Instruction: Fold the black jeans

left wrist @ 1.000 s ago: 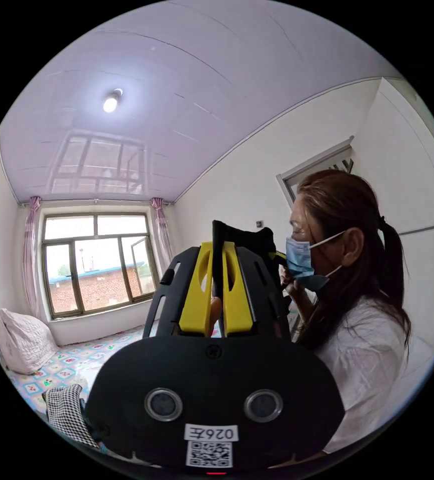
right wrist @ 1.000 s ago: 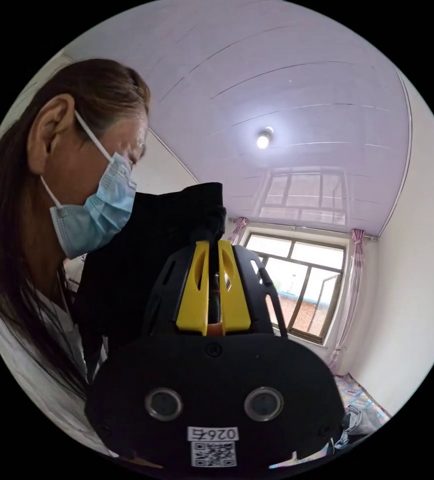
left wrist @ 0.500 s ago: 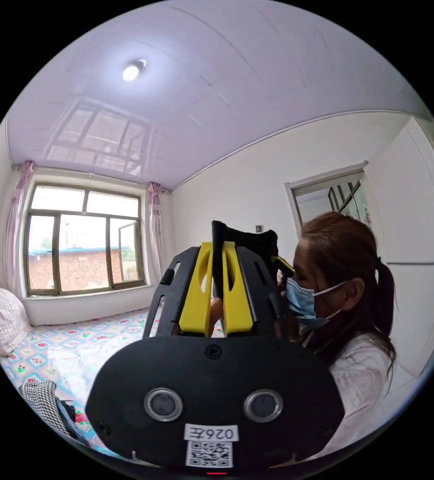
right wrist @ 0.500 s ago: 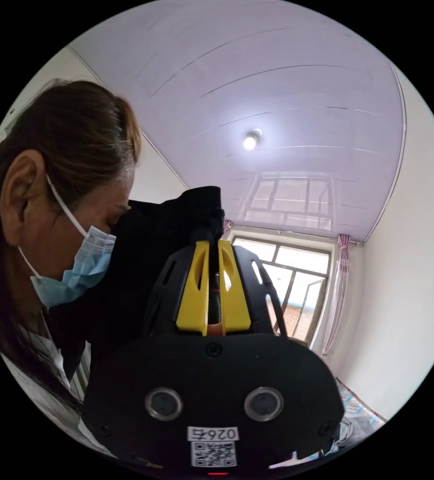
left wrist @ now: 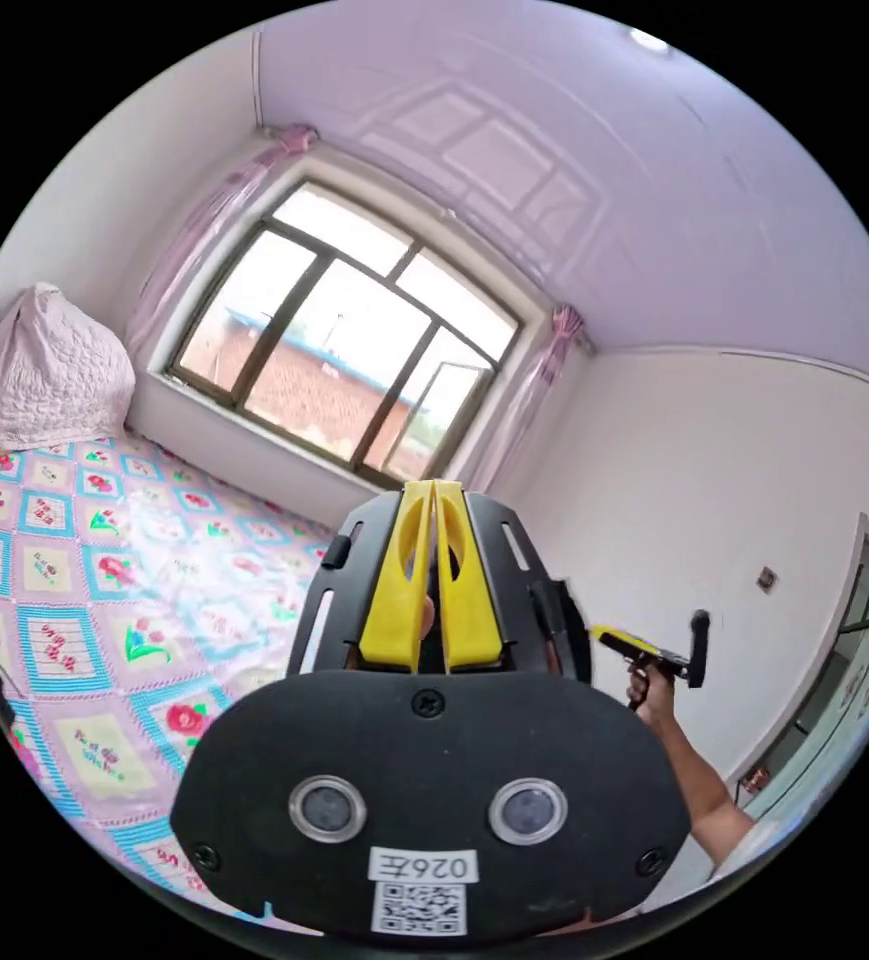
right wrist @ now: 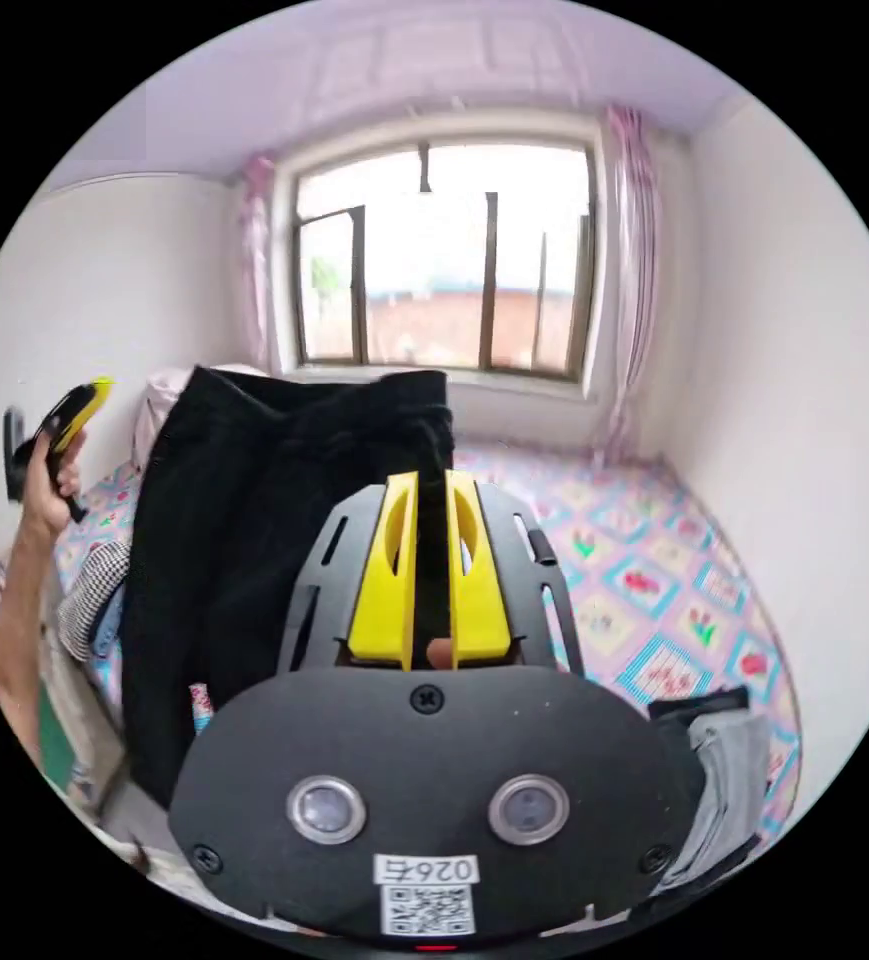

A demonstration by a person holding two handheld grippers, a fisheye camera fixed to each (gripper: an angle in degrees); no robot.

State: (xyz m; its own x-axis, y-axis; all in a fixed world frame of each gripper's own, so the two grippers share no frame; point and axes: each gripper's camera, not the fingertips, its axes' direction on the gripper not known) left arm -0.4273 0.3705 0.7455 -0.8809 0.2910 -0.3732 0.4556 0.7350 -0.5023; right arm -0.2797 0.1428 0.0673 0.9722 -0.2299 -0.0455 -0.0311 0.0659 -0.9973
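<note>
Hanging from the right claw (right wrist: 431, 482), the black jeans (right wrist: 244, 540) drop in one long dark fall toward the bed (right wrist: 654, 590), their top edge pinched between the yellow jaws and their long axis running straight down from that grip. Both jaws press on the cloth, so the right claw is clamped on the garment. The left claw (left wrist: 432, 492) stands with its jaws drawn together and no cloth visible between them; the right gripper view places it in the person's hand (right wrist: 46, 490), raised well apart from the jeans on the side away from the window (right wrist: 444, 285).

That gap is the relation the coming move appears to turn on. The free upper corner of the jeans lies between the two claws, nearer the right one that carries it, and the left claw would probably have to come across and take that corner before the garment can be spread flat on the bed. The fold itself looks not yet begun.

No container is in sight. A quilted white bundle (left wrist: 44, 370) rests on the bed near the window. Other clothes lie at the bed's near edge: a checked piece (right wrist: 89, 600) beside the hanging jeans and grey and dark garments (right wrist: 719, 760) on the far side from them.
</note>
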